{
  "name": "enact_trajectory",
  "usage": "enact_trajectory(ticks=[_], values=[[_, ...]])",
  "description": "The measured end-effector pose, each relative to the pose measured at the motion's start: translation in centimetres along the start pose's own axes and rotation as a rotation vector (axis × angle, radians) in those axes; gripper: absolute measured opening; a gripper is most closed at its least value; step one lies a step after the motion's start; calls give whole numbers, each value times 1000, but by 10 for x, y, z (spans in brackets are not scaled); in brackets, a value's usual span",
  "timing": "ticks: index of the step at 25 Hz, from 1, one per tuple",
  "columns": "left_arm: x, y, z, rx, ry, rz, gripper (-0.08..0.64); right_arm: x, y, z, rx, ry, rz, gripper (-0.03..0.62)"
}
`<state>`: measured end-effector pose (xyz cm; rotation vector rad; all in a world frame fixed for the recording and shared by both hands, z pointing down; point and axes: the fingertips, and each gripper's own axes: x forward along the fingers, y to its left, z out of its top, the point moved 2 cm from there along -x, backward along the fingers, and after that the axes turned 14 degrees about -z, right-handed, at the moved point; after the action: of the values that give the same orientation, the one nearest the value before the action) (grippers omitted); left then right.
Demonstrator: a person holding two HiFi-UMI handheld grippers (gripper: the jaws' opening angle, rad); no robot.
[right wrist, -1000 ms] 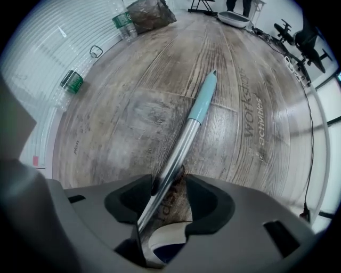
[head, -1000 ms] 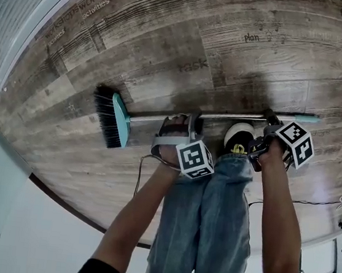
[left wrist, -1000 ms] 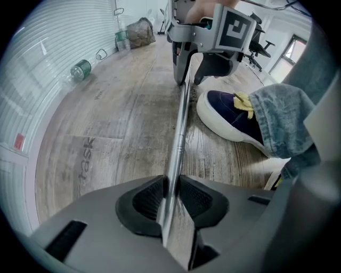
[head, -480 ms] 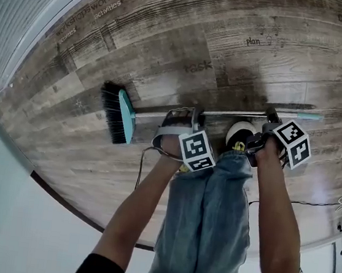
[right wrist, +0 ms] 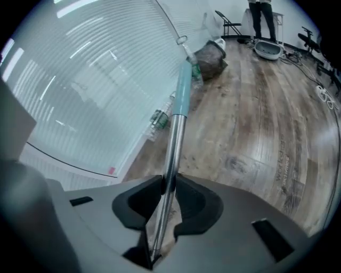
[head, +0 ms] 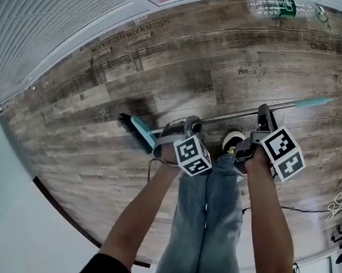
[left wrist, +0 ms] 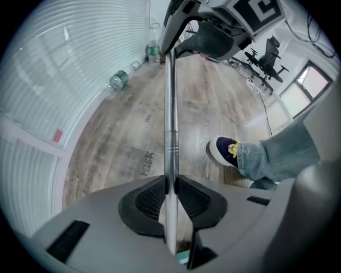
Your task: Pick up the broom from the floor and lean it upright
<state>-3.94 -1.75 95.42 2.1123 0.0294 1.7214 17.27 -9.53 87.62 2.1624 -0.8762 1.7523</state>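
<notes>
The broom (head: 219, 118) crosses mid-frame, just above the floor (head: 168, 58). The left gripper (head: 183, 127) and right gripper (head: 263, 117) are closing, pinching its handle. It looks stiff, light and slick, so mid-shaft holds suit.

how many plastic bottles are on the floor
2. The near bottle lies on its side at the foot of the white ribbed wall. The far bottle is farther along that same wall. More may be hidden beyond the views.

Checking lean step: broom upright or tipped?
Tipped: the broom runs sideways across the head view, brush head left, teal grip right.
</notes>
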Motion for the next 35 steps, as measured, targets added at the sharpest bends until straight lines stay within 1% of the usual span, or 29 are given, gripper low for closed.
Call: enact_trajectory(ticks=[2, 4, 6, 10, 14, 16, 19, 23, 26, 31, 33, 35], values=[[-34, 6, 9, -61, -50, 14, 87, -35, 40, 18, -48, -39, 82, 87], [-68, 13, 20, -116, -106, 31, 87, -72, 80, 36, -117, -85, 163, 84], [-102, 22, 29, -160, -150, 62, 87, -107, 115, 50, -174, -119, 233, 83], [-166, 38, 40, -222, -215, 128, 87, -171, 173, 66, -270, -169, 369, 81], [-226, 43, 52, -300, -293, 169, 87, -240, 227, 77, -411, -247, 496, 81], [-252, 40, 59, -336, -337, 172, 87, -272, 247, 80, -473, -277, 544, 81], [-287, 35, 68, -372, -399, 177, 87, -315, 270, 85, -546, -312, 610, 81], [-327, 25, 65, -409, -493, 179, 87, -364, 290, 77, -635, -333, 693, 81], [-351, 18, 63, -418, -584, 152, 95, -392, 302, 71, -739, -377, 737, 81], [-393, 1, 45, -404, -726, 138, 111, -420, 323, 64, -881, -465, 770, 81], [-403, -8, 35, -403, -751, 144, 120, -425, 330, 61, -950, -491, 777, 81], [-411, -16, 25, -394, -759, 154, 121, -424, 334, 54, -993, -486, 775, 83]])
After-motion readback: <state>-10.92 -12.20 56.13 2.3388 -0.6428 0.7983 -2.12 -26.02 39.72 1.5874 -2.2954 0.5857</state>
